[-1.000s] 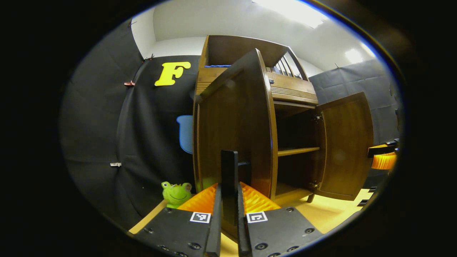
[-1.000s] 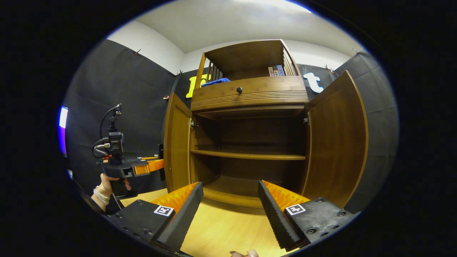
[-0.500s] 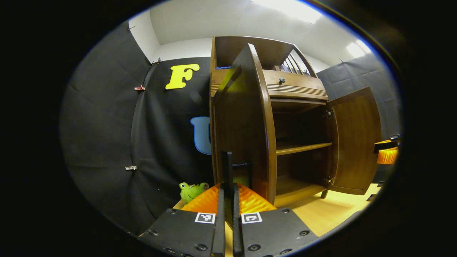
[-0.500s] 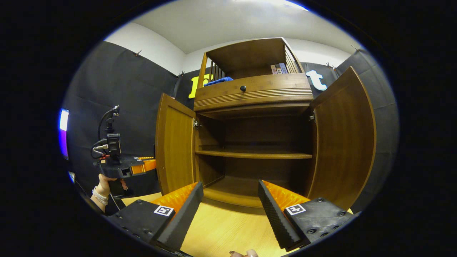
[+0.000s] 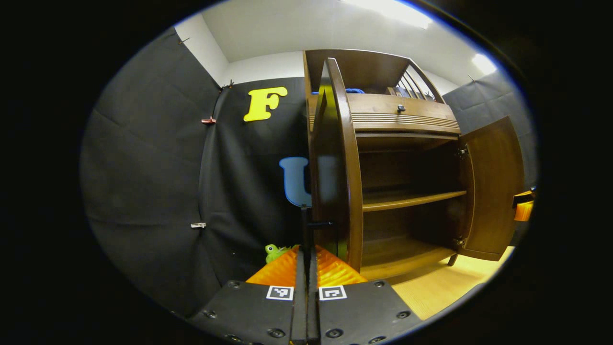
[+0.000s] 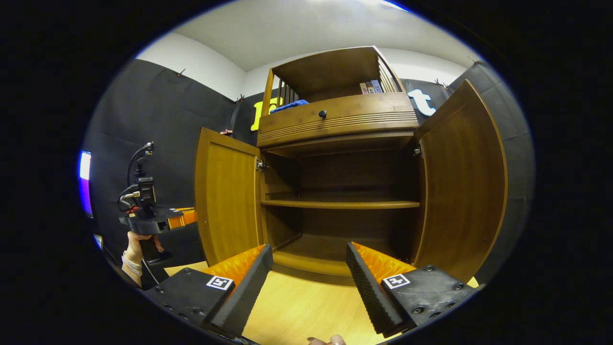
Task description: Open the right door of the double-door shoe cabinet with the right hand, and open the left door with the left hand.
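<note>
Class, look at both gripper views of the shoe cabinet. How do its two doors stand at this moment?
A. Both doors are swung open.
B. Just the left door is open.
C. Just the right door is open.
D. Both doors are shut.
A: in the right gripper view the left door and the right door both stand swung out from the cabinet, and the bare shelf between them is in plain sight.

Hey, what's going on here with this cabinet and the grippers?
A person is opening a wooden shoe cabinet with two handheld grippers. Both doors stand wide open, showing bare shelves. The left gripper is shut on the thin black handle at the left door. The right gripper is open and faces the cabinet, clear of the right door.
</note>
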`<state>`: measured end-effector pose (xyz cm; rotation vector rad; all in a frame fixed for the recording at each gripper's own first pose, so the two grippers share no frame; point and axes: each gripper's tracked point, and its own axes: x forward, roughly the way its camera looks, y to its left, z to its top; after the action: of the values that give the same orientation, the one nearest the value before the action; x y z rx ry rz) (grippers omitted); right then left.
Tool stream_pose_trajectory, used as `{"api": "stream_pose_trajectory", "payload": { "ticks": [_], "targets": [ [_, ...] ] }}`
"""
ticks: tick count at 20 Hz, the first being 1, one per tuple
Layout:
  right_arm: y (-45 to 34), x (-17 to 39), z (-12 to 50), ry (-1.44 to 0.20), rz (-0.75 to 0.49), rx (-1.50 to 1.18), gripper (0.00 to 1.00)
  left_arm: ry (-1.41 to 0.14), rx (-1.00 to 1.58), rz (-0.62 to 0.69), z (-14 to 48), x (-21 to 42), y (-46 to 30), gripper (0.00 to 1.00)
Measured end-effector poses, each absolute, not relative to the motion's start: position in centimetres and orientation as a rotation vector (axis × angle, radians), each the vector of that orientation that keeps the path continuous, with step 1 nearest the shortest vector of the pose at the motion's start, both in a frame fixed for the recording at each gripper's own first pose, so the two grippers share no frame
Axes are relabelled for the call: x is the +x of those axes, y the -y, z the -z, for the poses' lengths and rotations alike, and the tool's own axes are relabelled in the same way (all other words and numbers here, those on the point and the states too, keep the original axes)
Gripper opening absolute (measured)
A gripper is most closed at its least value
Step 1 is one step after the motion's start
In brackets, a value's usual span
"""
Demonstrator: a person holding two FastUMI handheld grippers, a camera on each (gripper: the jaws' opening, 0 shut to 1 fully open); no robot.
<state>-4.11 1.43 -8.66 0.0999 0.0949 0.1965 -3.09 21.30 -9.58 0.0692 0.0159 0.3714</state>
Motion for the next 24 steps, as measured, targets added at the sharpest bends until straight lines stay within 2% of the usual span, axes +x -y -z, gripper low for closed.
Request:
{"api": "stream_pose_trajectory", "payload": {
  "ticks": [6, 7, 8, 10, 13, 15, 18, 19, 20, 21, 24],
  "targets": [
    [-1.4, -4.0, 8.4, -0.086, -0.186, 0.098, 0.98, 0.030, 0.079, -0.325, 6.6, -6.8, -17.5, 0.05],
    [-1.4, -3.9, 8.4, -0.085, -0.178, 0.093, 0.95, 0.032, 0.074, -0.299, 6.1, -7.1, -16.0, 0.05],
    [-1.3, -3.9, 8.5, -0.085, -0.170, 0.087, 0.98, 0.027, 0.061, -0.255, 5.9, -7.1, -14.1, 0.06],
    [-1.3, -3.8, 8.4, -0.085, -0.155, 0.072, 0.95, 0.022, 0.030, -0.153, 5.5, -6.7, -10.0, 0.05],
    [-1.3, -3.9, 8.1, -0.094, -0.134, 0.057, 0.97, -0.028, 0.038, -0.020, 6.0, -5.6, -5.5, 0.05],
    [-0.8, -4.2, 7.7, -0.091, -0.109, 0.043, 0.97, -0.056, 0.025, 0.039, 6.2, -5.5, -3.9, 0.43],
    [0.1, -4.7, 7.2, -0.080, -0.075, 0.027, 0.97, -0.026, 0.013, 0.031, 5.2, -4.4, -3.6, 1.00],
    [0.2, -4.8, 7.1, -0.080, -0.070, 0.026, 0.97, -0.015, 0.004, 0.021, 5.1, -4.3, -3.7, 0.96],
    [0.3, -4.9, 6.8, -0.080, -0.064, 0.026, 0.95, -0.010, -0.008, 0.018, 4.9, -4.1, -3.7, 0.96],
    [0.6, -5.0, 6.7, -0.079, -0.056, 0.024, 0.97, -0.006, -0.020, 0.019, 5.0, -4.0, -3.6, 0.92],
    [1.3, -5.2, 6.3, -0.070, -0.037, 0.017, 0.95, 0.006, -0.022, 0.017, 4.7, -3.8, -3.7, 1.00]
  ]
}}
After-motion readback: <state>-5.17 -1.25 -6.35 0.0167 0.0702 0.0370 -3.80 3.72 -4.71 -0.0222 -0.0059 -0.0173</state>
